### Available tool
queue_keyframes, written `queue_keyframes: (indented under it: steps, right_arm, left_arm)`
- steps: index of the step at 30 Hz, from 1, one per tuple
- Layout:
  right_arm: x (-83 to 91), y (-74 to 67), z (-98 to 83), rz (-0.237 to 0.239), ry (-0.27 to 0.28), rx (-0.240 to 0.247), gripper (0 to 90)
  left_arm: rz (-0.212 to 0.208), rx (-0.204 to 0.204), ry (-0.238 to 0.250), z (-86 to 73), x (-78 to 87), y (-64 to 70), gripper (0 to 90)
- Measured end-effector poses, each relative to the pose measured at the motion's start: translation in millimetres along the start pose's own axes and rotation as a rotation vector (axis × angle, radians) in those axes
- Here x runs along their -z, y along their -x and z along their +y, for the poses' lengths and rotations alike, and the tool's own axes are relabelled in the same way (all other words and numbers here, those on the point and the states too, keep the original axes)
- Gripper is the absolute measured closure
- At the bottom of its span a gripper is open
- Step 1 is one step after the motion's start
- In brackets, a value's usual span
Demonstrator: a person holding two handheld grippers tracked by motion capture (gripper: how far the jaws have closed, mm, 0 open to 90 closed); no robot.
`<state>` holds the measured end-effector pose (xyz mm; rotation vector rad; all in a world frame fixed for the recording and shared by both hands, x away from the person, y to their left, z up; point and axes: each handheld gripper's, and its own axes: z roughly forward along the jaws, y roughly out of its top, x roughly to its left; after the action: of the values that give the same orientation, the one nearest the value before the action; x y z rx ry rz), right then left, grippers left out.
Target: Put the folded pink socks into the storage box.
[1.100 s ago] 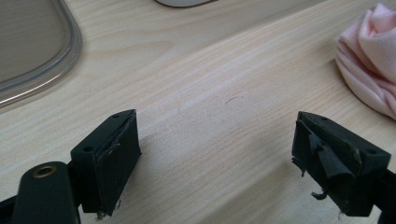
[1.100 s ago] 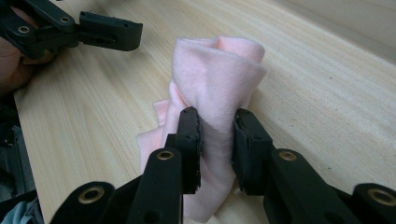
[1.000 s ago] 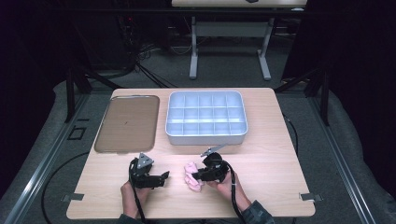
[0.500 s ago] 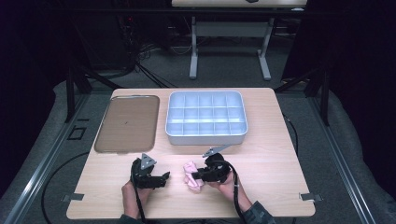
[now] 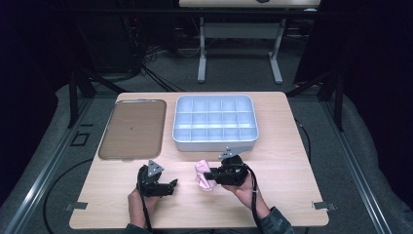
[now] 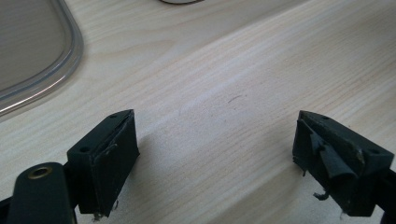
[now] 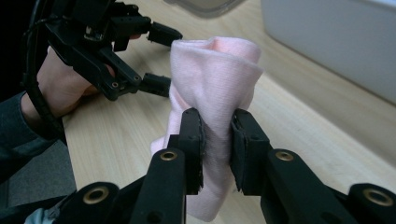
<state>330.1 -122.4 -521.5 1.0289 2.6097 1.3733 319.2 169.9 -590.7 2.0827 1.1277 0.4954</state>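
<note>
A pink rolled cloth [image 7: 215, 84] is pinched between the jaws of my right gripper [image 7: 217, 135], which is shut on it and holds it lifted off the wooden table. From above, the pink cloth [image 5: 202, 176] hangs at the left end of my right gripper [image 5: 210, 176], near the table's front middle. My left gripper [image 5: 171, 185] rests to the left of it, open, its jaws wide apart over bare wood in the left gripper view [image 6: 215, 154], with nothing between them. It also appears beyond the cloth [image 7: 156, 56].
A white tray [image 5: 215, 123] divided into several compartments stands at the back middle of the table [image 5: 292, 161]. A clear brownish lid [image 5: 132, 127] lies flat to its left; its rim [image 6: 70, 56] shows near my left gripper.
My right gripper has risen with the pink cloth, lifting it off the table. The left gripper has stayed where it was.
</note>
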Motion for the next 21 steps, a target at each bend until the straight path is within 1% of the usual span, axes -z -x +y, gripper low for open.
queue_keyframes:
  steps: [3,8,10,14,21]
  right_arm:
    - [8.1,1.4,5.1,-0.013,0.01,0.018,75.7]
    - [18.9,6.9,8.6,-0.046,0.035,0.017,75.6]
    - [23.5,9.1,9.9,-0.051,0.043,0.016,75.6]
    - [32.3,12.3,14.0,-0.077,0.062,0.03,75.5]
    - [45.8,17.9,21.5,-0.106,0.093,0.035,75.5]
  left_arm:
    - [0.0,-0.001,0.001,0.6,-0.8,-0.2,13.8]
    - [0.001,-0.002,-0.002,0.9,-0.7,-0.2,13.8]
    - [0.001,-0.002,-0.002,0.9,-0.7,-0.2,13.8]
    - [0.0,-0.001,-0.002,0.9,-0.8,-0.2,13.8]
    - [0.003,0.003,0.002,0.9,-1.2,0.1,13.8]
